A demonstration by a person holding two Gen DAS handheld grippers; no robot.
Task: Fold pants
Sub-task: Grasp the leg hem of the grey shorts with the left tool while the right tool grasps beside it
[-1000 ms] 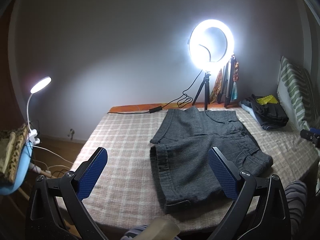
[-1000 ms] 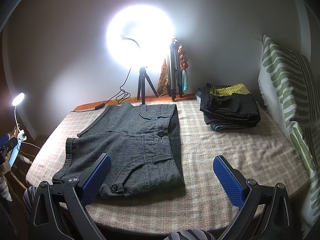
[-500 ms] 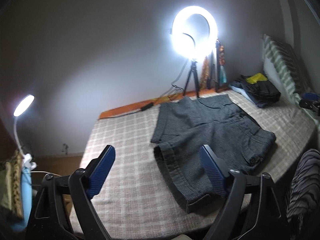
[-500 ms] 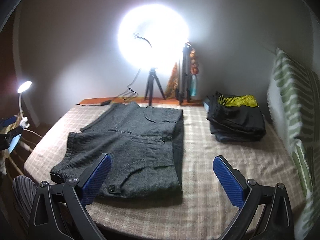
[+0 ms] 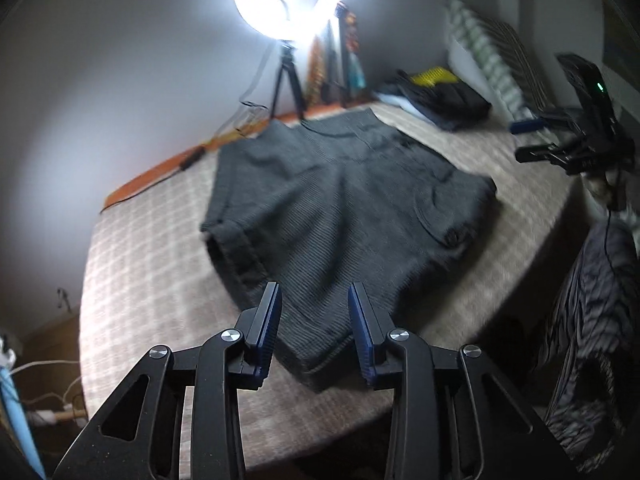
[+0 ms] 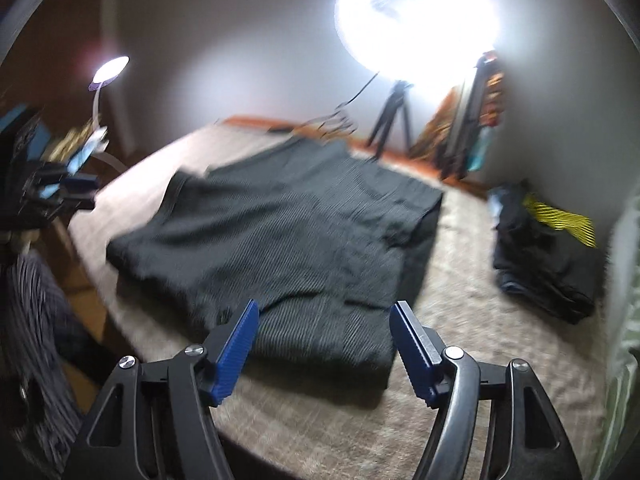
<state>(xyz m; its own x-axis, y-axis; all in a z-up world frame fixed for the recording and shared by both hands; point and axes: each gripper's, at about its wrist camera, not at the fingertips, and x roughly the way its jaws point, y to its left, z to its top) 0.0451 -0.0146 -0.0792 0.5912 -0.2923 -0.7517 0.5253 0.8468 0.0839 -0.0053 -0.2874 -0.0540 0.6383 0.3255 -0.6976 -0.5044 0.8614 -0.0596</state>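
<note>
Dark grey pants (image 5: 340, 208) (shorts, really) lie flat on the plaid-covered bed (image 5: 152, 264), spread across the middle with the hem end toward the left wrist camera and the waistband end toward the right one. Both views are pretty motion-blurred, so fine detail on the fabric is mushy.

The left gripper (image 5: 314, 328) hangs just over the near hem corner with its blue pads drawn in to a narrow gap, nothing between them as far as I can tell. The right gripper (image 6: 324, 340) sits over the near waistband edge, jaws standing fairly wide, also holding nothing. You can spot it from the left camera too, off at the right edge, dark with a little green light.

Other stuff around: a big ring light (image 6: 416, 20) on a tripod (image 5: 286, 80) at the far edge of the bed, blowing out that part of the picture, with a cable trailing down toward the fabric's far edge. A stack of dark folded clothes (image 6: 548, 256) with something yellow mesh on top sits well apart from the pants, on the side by the green-and-white striped pillow (image 5: 492, 44). A small desk lamp (image 6: 110, 70) glows off the opposite side of the bed. Nothing lies on the pants or between them and the grippers.
</note>
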